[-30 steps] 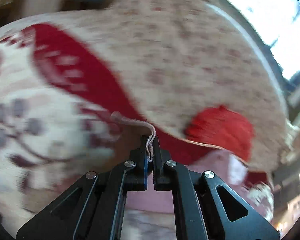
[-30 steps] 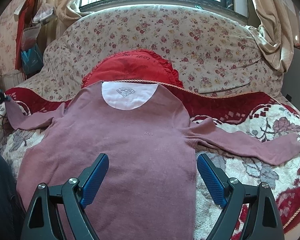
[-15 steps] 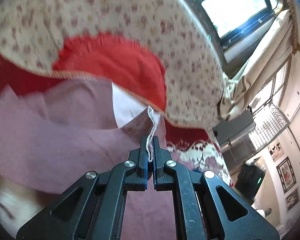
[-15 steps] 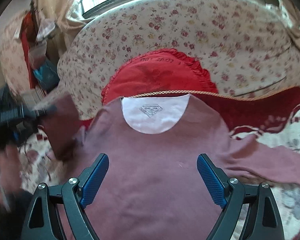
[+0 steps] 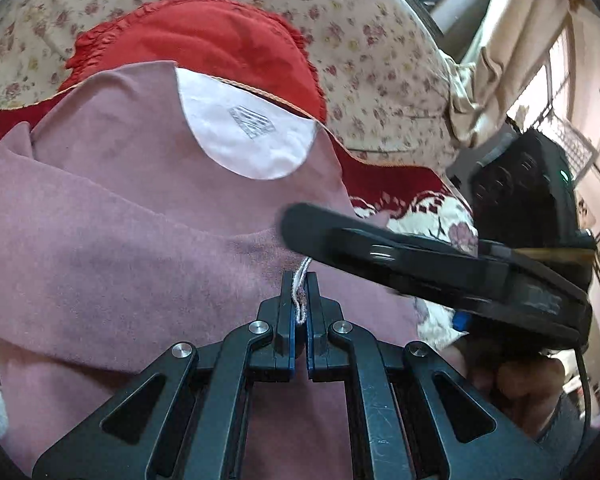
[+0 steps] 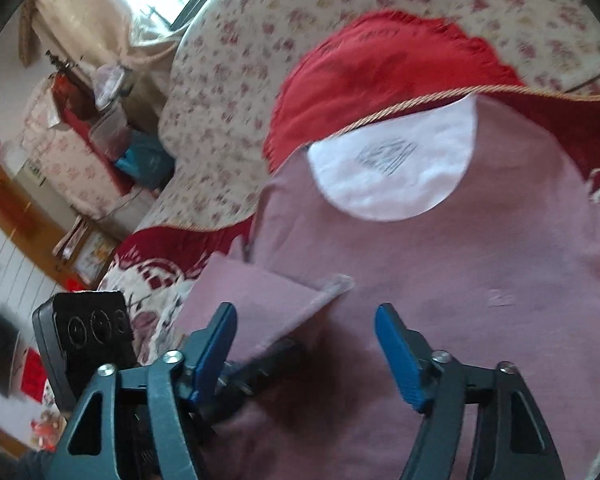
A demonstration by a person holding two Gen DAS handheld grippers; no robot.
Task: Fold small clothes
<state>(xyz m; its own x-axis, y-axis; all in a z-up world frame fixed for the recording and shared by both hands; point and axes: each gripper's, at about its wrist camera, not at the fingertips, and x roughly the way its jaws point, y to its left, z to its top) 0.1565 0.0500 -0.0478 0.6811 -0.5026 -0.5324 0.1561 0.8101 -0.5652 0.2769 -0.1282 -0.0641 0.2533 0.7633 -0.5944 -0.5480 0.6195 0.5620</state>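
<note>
A dusty-pink long-sleeved top [image 5: 112,184] with a white neck lining [image 5: 248,136] lies spread on a sofa; it also shows in the right wrist view [image 6: 480,264]. My left gripper [image 5: 299,292] is shut on the cuff of the top's left sleeve [image 5: 300,276] and holds it over the body of the top. In the right wrist view that sleeve [image 6: 260,296] lies folded across the top. My right gripper [image 6: 306,336] is open and empty, just above the top and the folded sleeve; its dark body crosses the left wrist view [image 5: 440,268].
A red frilled cushion [image 5: 204,36] leans on the floral sofa back [image 5: 372,60] behind the top. The seat has a red and cream patterned cover [image 6: 152,272]. Shelves and clutter [image 6: 80,148] stand off the sofa's left end.
My left gripper has carried the sleeve cuff from the left side inward across the top. My right gripper has swung left and now hovers close over the left gripper and folded sleeve.
</note>
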